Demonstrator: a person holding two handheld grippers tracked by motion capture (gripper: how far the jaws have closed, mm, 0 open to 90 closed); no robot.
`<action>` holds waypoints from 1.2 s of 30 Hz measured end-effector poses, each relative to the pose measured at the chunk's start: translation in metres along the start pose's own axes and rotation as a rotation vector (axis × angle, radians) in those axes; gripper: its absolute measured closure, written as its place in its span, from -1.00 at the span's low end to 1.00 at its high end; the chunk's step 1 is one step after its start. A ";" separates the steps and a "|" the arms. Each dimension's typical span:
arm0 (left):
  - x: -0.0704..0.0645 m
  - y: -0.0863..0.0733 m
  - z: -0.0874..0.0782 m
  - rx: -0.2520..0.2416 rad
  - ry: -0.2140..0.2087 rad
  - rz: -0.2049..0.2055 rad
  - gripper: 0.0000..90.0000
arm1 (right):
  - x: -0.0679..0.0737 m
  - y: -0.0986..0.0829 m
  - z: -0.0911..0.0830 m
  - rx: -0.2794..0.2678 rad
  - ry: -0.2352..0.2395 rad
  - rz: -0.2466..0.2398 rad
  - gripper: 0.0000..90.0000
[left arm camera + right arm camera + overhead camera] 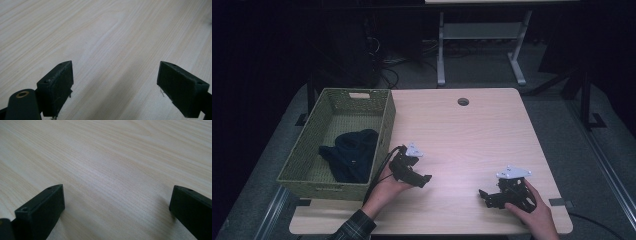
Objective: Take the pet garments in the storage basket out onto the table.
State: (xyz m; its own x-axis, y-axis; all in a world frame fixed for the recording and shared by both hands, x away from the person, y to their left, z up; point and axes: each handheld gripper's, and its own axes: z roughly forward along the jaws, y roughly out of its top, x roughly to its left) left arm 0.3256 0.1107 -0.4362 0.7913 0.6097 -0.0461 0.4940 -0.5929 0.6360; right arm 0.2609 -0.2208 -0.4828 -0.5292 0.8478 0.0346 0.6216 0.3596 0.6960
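Green basket (384, 120) sits at the table's (472, 135) left edge with a dark cloth (352, 155) inside — nobody's touching it. Left gripper (424, 179) and right gripper (484, 196) rest near the front edge, well apart — both with jaws wide apart, holding nothing.

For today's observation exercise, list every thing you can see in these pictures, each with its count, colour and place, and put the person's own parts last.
Table: one, light wood, centre of the high view.
Cable hole: one, dark, round, near the table's far edge.
Basket: one, green woven, on the table's left end.
Garment: one, dark blue, crumpled, inside the basket.
Desk frame: one, grey legs, on the floor beyond the table.
Cables: several, black, on the floor behind the basket.
Left gripper: one, black, jaws open, just right of the basket.
Right gripper: one, black, jaws open, near the table's front right.
Sleeve: one, plaid, bottom edge.
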 end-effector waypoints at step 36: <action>0.003 0.028 -0.028 -0.003 -0.026 0.029 -0.70 | 0.000 0.000 0.000 0.000 0.000 -0.001 -1.00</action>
State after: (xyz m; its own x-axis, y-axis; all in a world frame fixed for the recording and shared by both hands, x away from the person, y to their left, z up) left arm 0.3312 0.1105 -0.3970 0.8144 0.5784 -0.0480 0.4700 -0.6086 0.6393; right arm 0.2609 -0.2208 -0.4828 -0.5298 0.8475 0.0336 0.6208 0.3605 0.6961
